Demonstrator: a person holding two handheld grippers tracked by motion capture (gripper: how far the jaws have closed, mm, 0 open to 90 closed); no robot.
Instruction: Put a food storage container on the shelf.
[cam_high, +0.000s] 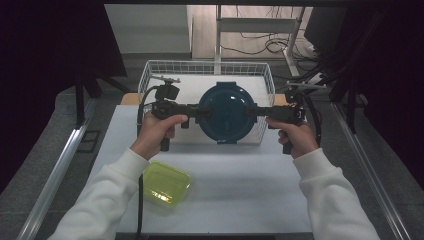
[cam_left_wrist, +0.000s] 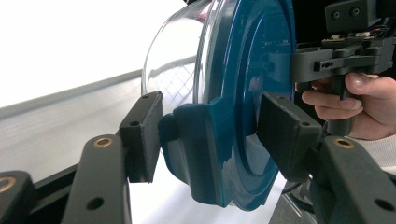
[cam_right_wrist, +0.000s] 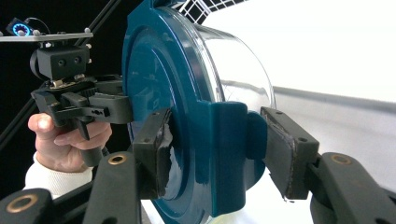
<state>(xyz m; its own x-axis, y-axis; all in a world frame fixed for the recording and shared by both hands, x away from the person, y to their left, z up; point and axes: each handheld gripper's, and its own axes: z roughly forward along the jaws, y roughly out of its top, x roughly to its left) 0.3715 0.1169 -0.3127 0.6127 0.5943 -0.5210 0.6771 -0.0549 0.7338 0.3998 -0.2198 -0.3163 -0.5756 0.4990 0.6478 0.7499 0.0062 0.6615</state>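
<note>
A round glass container with a dark teal lid (cam_high: 225, 112) hangs between my two grippers over the front part of a white wire basket (cam_high: 150, 75). My left gripper (cam_high: 197, 111) is shut on the lid's left clasp (cam_left_wrist: 205, 149), one pad on each side of it. My right gripper (cam_high: 254, 111) is shut on the opposite clasp (cam_right_wrist: 224, 154) in the same way. The clear glass bowl (cam_left_wrist: 173, 70) shows behind the lid in both gripper views. I cannot tell whether the bowl touches the basket.
A yellow-green lidded box (cam_high: 165, 182) lies on the white table (cam_high: 240, 175) beside the person's left forearm. The basket stands at the table's far edge. Dark curtains and metal rails flank the table.
</note>
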